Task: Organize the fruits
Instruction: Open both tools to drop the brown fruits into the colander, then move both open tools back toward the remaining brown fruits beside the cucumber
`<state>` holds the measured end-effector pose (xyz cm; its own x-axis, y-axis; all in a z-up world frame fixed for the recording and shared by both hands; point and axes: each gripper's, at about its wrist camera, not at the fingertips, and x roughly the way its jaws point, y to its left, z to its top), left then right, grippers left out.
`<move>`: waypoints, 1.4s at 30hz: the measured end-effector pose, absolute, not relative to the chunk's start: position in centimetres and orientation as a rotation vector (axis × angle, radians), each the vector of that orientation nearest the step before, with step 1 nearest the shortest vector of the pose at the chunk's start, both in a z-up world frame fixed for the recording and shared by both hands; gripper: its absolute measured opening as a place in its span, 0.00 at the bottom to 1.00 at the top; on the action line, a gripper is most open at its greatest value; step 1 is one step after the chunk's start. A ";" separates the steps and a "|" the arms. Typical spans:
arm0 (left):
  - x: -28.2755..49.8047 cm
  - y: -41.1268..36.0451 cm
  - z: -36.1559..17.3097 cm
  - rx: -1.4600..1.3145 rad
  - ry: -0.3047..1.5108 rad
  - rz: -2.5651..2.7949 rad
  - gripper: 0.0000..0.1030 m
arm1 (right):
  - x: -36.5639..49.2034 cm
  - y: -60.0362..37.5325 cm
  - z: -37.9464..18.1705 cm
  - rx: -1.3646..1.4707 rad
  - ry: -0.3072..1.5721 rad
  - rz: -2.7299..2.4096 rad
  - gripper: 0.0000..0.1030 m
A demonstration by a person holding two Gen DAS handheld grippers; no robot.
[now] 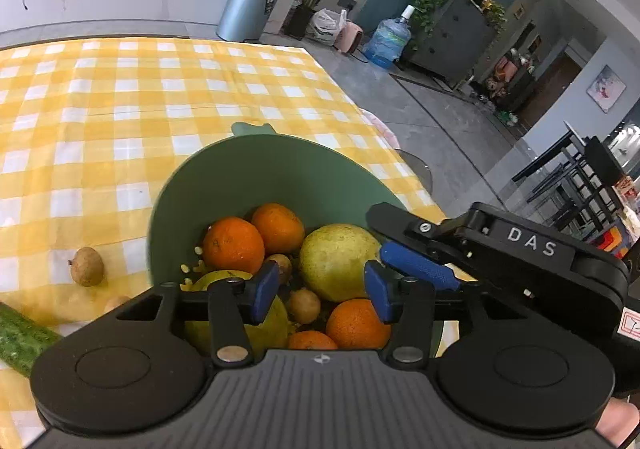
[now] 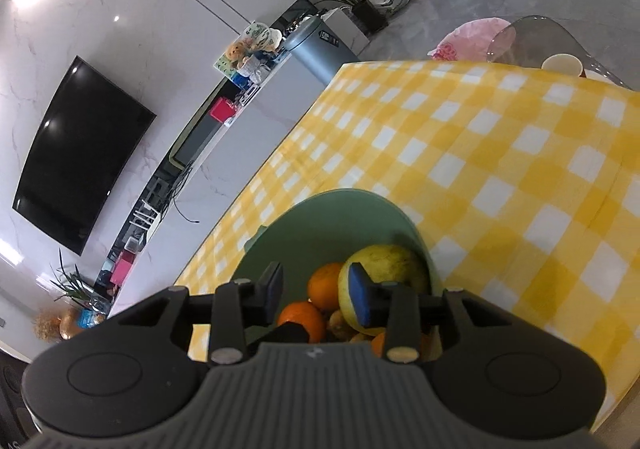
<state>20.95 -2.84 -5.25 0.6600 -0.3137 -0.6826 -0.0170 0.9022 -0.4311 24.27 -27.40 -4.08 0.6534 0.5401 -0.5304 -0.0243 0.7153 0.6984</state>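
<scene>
A green bowl (image 1: 240, 177) sits on the yellow checked tablecloth (image 1: 120, 89) and holds several oranges (image 1: 234, 245), a yellow-green pear (image 1: 338, 257), a second yellow fruit and small brown longans (image 1: 305, 305). My left gripper (image 1: 322, 291) is open and empty just above the fruit. My right gripper (image 1: 404, 249) reaches in from the right over the bowl's rim; in its own view it (image 2: 316, 295) is open and empty above the bowl (image 2: 320, 217), its right fingertip in front of the pear (image 2: 392, 261).
A brown longan (image 1: 87, 266) and a second, blurred one lie on the cloth left of the bowl. A green cucumber (image 1: 20, 337) lies at the near left. The table's right edge (image 1: 400, 153) drops to the floor. A paper cup (image 2: 562, 65) stands at the far edge.
</scene>
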 end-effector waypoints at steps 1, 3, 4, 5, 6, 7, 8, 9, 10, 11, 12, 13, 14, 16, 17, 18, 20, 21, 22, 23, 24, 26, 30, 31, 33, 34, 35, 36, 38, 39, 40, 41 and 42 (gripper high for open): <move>20.8 -2.9 -5.1 -0.419 0.842 -0.160 0.64 | 24.3 -27.6 -4.2 0.728 0.804 0.355 0.34; 20.5 -2.8 -4.8 -0.409 0.838 -0.148 0.66 | 24.3 -27.8 -4.2 0.743 0.804 0.360 0.34; 20.4 -2.8 -4.7 -0.411 0.841 -0.145 0.67 | 24.3 -27.7 -4.2 0.739 0.803 0.365 0.34; 20.3 -2.6 -4.6 -0.417 0.847 -0.141 0.67 | 24.3 -27.6 -4.0 0.732 0.800 0.375 0.34; 20.2 -2.6 -4.4 -0.421 0.850 -0.138 0.67 | 24.3 -27.5 -4.0 0.725 0.800 0.386 0.35; 20.0 -2.5 -4.4 -0.423 0.851 -0.135 0.67 | 24.4 -27.3 -4.0 0.716 0.805 0.402 0.37; 19.9 -2.4 -4.2 -0.423 0.853 -0.132 0.67 | 24.3 -27.1 -3.8 0.696 0.804 0.408 0.39; 19.9 -2.4 -4.0 -0.419 0.856 -0.129 0.67 | 24.3 -26.9 -3.8 0.683 0.809 0.410 0.40; 19.7 -2.3 -3.9 -0.412 0.857 -0.127 0.67 | 24.3 -26.7 -3.8 0.673 0.812 0.409 0.41; 19.4 -2.3 -3.7 -0.406 0.854 -0.123 0.68 | 24.3 -26.6 -3.8 0.668 0.817 0.410 0.42; 19.1 -2.3 -3.5 -0.399 0.845 -0.117 0.69 | 24.3 -26.5 -3.8 0.663 0.819 0.409 0.42; 18.9 -2.4 -3.3 -0.387 0.832 -0.114 0.71 | 24.3 -26.5 -3.8 0.656 0.821 0.406 0.43; 18.7 -2.4 -3.1 -0.373 0.821 -0.113 0.73 | 24.3 -26.4 -3.8 0.642 0.824 0.403 0.45; 18.3 -2.5 -2.7 -0.361 0.816 -0.109 0.73 | 24.1 -26.0 -3.6 0.607 0.823 0.393 0.53; 18.0 -2.5 -2.5 -0.364 0.817 -0.110 0.73 | 24.1 -25.8 -3.5 0.586 0.823 0.386 0.57; 17.9 -2.4 -2.4 -0.370 0.817 -0.110 0.73 | 24.0 -25.7 -3.4 0.567 0.823 0.380 0.57; 17.6 -2.2 -2.1 -0.377 0.817 -0.110 0.74 | 23.9 -25.4 -3.3 0.538 0.824 0.371 0.59; 17.4 -2.1 -1.9 -0.374 0.820 -0.108 0.74 | 23.9 -25.4 -3.3 0.530 0.827 0.371 0.59; 17.2 -2.1 -1.7 -0.368 0.824 -0.105 0.74 | 23.8 -25.3 -3.3 0.525 0.831 0.370 0.60; 17.1 -2.0 -1.6 -0.362 0.827 -0.102 0.74 | 23.7 -25.3 -3.3 0.519 0.833 0.370 0.62; 16.8 -2.0 -1.4 -0.357 0.829 -0.099 0.74 | 23.7 -25.3 -3.4 0.509 0.836 0.372 0.62; 16.3 -1.7 -1.0 -0.358 0.836 -0.085 0.74 | 23.5 -25.2 -3.3 0.495 0.841 0.372 0.63; 15.2 -1.2 -0.4 -0.364 0.856 -0.055 0.74 | 23.1 -24.8 -3.2 0.470 0.851 0.388 0.66; 14.8 -1.1 -0.1 -0.361 0.852 -0.050 0.74 | 23.0 -24.7 -3.1 0.464 0.852 0.386 0.66; 14.0 -0.7 0.4 -0.360 0.841 -0.041 0.75 | 22.8 -24.6 -3.0 0.450 0.854 0.381 0.70; 13.6 -0.6 0.6 -0.363 0.836 -0.037 0.75 | 22.6 -24.4 -2.8 0.435 0.849 0.379 0.71; 13.2 -0.4 0.9 -0.370 0.830 -0.035 0.75 | 22.5 -24.2 -2.5 0.412 0.841 0.383 0.74; 12.8 -0.2 1.1 -0.375 0.824 -0.033 0.75 | 22.2 -23.9 -2.2 0.388 0.831 0.389 0.76; 12.0 0.2 1.6 -0.380 0.819 -0.023 0.75 | 21.9 -23.6 -1.7 0.366 0.808 0.398 0.77; 11.7 0.4 1.7 -0.379 0.816 -0.017 0.75 | 21.7 -23.3 -1.3 0.360 0.796 0.408 0.77; 11.3 0.6 2.0 -0.378 0.810 -0.009 0.75 | 21.4 -23.1 -1.0 0.356 0.785 0.421 0.78; 10.9 0.9 2.1 -0.377 0.804 -0.001 0.75 | 21.3 -22.8 -0.7 0.354 0.774 0.436 0.79; 10.5 1.2 2.3 -0.376 0.798 0.007 0.75 | 21.0 -22.6 -0.4 0.352 0.764 0.451 0.79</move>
<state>10.52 1.16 2.28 0.7014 -0.1347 -0.6999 -0.1466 0.9337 -0.3266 21.02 -22.57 -0.43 0.6352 0.5103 -0.5798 -0.2608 0.8483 0.4609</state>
